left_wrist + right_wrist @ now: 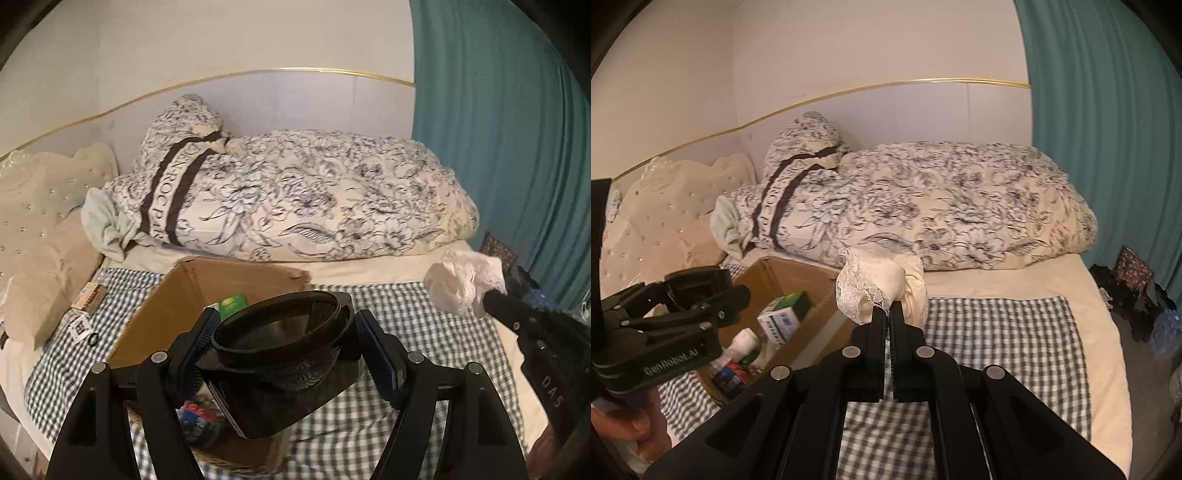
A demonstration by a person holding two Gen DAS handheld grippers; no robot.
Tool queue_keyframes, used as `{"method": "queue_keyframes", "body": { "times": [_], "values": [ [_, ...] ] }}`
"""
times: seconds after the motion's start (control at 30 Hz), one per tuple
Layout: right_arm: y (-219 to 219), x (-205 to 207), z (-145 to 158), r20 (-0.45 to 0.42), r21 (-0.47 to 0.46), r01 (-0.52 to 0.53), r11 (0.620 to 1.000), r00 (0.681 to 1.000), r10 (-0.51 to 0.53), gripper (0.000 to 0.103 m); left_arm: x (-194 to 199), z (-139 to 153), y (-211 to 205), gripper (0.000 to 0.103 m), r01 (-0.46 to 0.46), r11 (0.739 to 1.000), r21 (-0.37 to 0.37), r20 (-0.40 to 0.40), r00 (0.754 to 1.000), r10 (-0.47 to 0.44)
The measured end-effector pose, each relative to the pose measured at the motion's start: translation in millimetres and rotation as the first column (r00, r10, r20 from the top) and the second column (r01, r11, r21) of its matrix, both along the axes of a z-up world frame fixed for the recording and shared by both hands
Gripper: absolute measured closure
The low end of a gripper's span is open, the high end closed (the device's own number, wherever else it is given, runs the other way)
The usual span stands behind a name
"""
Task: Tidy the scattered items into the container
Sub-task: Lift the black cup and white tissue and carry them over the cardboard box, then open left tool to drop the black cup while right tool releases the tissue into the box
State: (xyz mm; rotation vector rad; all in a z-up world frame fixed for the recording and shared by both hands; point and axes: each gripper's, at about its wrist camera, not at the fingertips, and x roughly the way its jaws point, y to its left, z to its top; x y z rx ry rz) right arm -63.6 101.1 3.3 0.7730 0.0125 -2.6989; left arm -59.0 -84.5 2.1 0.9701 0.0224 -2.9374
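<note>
My left gripper [284, 339] is shut on a black visor cap [280, 350] and holds it over the near right edge of an open cardboard box [155, 317] on the checked cloth [406, 332]. The box [812, 284] holds a green and white carton [786, 314], a white bottle [746, 341] and small packets. My right gripper [889, 314] is shut on a cream lace-trimmed cloth [882, 284], held up to the right of the box. In the left wrist view the cloth [461, 280] and right gripper [491, 299] show at the right.
A floral duvet [314, 195] lies behind the box. A small carton [86, 297], a tag [79, 328] and a black ring [93, 338] lie left of the box. A teal curtain [1108, 129] hangs right, with dark clutter [1134, 295] on the floor.
</note>
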Motion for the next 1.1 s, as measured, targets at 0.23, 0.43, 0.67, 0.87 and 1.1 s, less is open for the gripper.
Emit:
{"method": "queue_keyframes", "body": {
  "times": [0.23, 0.43, 0.67, 0.87, 1.1],
  "values": [
    [-36.9, -2.6, 1.6, -0.003, 0.001, -0.059, 0.998, 0.998, 0.059, 0.101, 1.3, -12.2, -56.3, 0.027, -0.094, 0.995, 0.022, 0.029, 0.995, 0.093],
    [-68.4, -8.7, -2.7, 0.004, 0.007, -0.102, 0.995, 0.995, 0.102, 0.101, -3.7, -17.0, -93.9, 0.027, -0.16, 0.987, 0.025, 0.035, 0.987, 0.159],
    [-101.7, -22.9, -17.2, 0.036, 0.024, -0.142, 0.99, 0.989, 0.141, 0.101, -14.2, -32.5, -109.0, 0.028, -0.169, 0.986, 0.001, 0.06, 0.984, 0.169],
    [-128.8, -36.6, -27.3, 0.067, 0.042, -0.181, 0.983, 0.982, 0.178, 0.101, -21.9, -56.8, -122.0, 0.028, -0.171, 0.985, -0.01, 0.11, 0.979, 0.171],
    [-159.6, -48.7, -49.5, 0.121, 0.076, -0.232, 0.97, 0.968, 0.222, 0.101, -34.6, -72.1, -138.0, 0.029, -0.18, 0.983, 0.021, 0.146, 0.974, 0.175]
  ]
}}
